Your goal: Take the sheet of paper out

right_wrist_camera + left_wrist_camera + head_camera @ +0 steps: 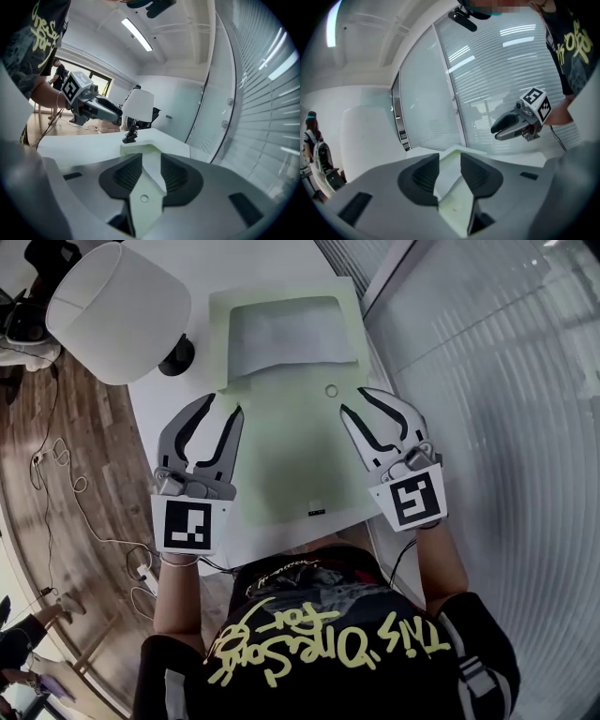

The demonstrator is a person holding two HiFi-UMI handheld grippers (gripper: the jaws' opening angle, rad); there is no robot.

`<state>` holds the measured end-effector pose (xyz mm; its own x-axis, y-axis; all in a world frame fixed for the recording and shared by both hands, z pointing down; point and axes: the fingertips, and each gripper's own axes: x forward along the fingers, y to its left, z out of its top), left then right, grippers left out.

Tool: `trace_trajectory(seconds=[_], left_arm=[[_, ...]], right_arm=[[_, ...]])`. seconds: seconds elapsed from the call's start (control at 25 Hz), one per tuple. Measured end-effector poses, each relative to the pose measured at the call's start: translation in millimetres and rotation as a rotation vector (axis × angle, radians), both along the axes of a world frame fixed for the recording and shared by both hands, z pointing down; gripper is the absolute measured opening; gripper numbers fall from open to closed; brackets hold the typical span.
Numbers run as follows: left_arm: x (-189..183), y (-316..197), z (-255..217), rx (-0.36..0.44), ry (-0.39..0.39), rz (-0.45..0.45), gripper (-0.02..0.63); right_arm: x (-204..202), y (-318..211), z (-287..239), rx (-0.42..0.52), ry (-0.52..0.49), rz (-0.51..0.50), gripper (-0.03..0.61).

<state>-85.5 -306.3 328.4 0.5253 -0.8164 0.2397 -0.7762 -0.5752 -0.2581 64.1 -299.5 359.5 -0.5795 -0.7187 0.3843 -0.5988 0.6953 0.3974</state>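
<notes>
Approach step: the left hand-held gripper (223, 406) and right hand-held gripper (356, 401) hover with jaws apart and empty over the folder (281, 465); next, probably, one pins it while the other pinches the sheet (281, 334).

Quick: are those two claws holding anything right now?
Left gripper: open, holding nothing, over the green folder.
Right gripper: open, holding nothing.

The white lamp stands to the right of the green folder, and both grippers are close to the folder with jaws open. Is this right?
No. The head view shows the lamp to the left of the green folder. The left gripper and the right gripper are indeed close to it, jaws open.
</notes>
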Motion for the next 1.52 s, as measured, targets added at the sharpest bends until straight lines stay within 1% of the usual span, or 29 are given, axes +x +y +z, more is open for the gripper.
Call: trace_trajectory(seconds=[0.12, 0.2, 0.36, 0.48, 0.64, 0.76, 0.96, 1.2, 1.36, 1.44, 1.52], left_arm=[[6, -7, 11, 0.012, -0.083, 0.032, 0.133], [8, -11, 22, 0.008, -0.131, 0.042, 0.138], [7, -19, 48, -0.041, -0.199, 0.035, 0.14], [7, -26, 58, -0.052, -0.255, 0.038, 0.143], [10, -36, 71, -0.068, -0.312, 0.06, 0.146], [12, -45, 80, -0.072, -0.353, 0.066, 0.146], [14, -52, 99, -0.102, -0.393, 0.077, 0.147], [14, -59, 123, -0.125, -0.497, 0.095, 0.147], [15, -67, 134, -0.13, -0.539, 0.097, 0.147], [14, -72, 139, -0.128, -0.581, 0.094, 0.147], [10, -79, 143, -0.147, -0.618, 0.078, 0.147]], right_arm=[[0, -8, 10, -0.002, 0.057, 0.002, 0.12], [-2, -15, 19, 0.002, 0.075, 0.003, 0.127], [-7, -26, 32, 0.015, 0.108, 0.001, 0.14], [-11, -32, 37, 0.021, 0.148, -0.019, 0.149], [-15, -42, 48, 0.038, 0.216, -0.04, 0.155], [-17, -50, 54, 0.048, 0.25, -0.054, 0.158], [-19, -60, 71, 0.046, 0.318, -0.078, 0.161], [-22, -72, 94, 0.028, 0.382, -0.098, 0.17], [-23, -80, 108, 0.043, 0.439, -0.108, 0.173], [-24, -83, 114, 0.054, 0.471, -0.116, 0.173], [-26, -86, 117, 0.068, 0.502, -0.129, 0.173]])
